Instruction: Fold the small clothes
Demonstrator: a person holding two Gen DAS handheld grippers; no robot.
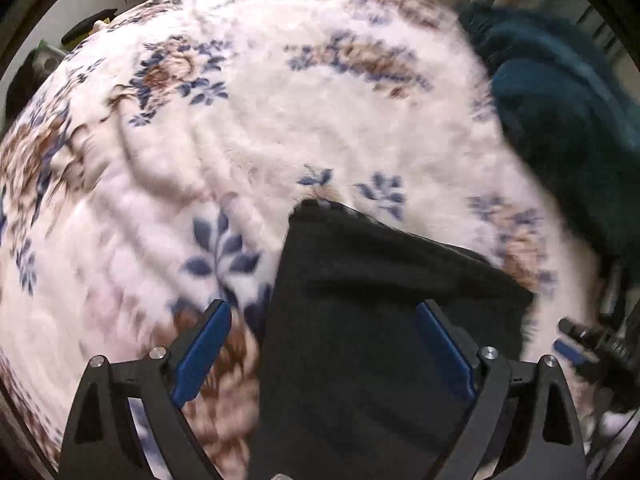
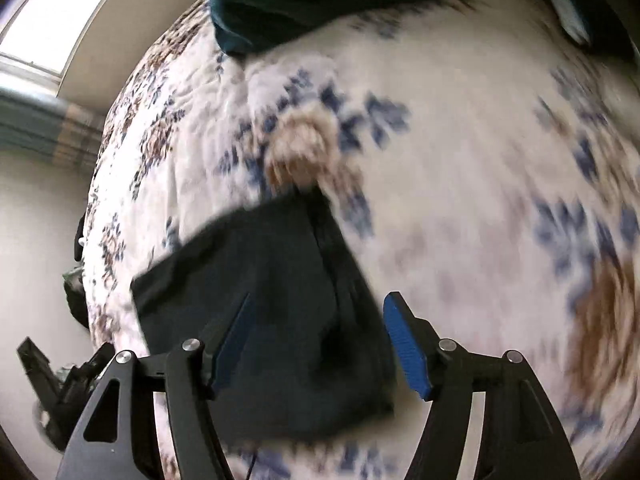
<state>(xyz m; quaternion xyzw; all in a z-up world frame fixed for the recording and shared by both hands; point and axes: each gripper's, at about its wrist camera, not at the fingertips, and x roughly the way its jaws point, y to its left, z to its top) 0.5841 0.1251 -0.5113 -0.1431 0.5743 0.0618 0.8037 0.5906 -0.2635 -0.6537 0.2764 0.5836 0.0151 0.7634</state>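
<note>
A small black garment (image 1: 360, 320) lies folded flat on a white fleece blanket with blue and brown flowers (image 1: 280, 120). My left gripper (image 1: 324, 306) hangs over it, jaws wide apart, blue pads clear of the cloth. In the right wrist view the same black garment (image 2: 272, 304) lies below my right gripper (image 2: 320, 298), which is open with nothing pinched. The right gripper also shows at the right edge of the left wrist view (image 1: 576, 344). The left gripper shows at the lower left of the right wrist view (image 2: 60, 376). Both views are blurred.
A dark teal fabric heap (image 1: 560, 100) lies at the blanket's far right, at the top of the right wrist view (image 2: 300, 0). The floral blanket (image 2: 460, 140) spreads all around the garment. A window (image 2: 52, 12) and pale wall are beyond the bed edge.
</note>
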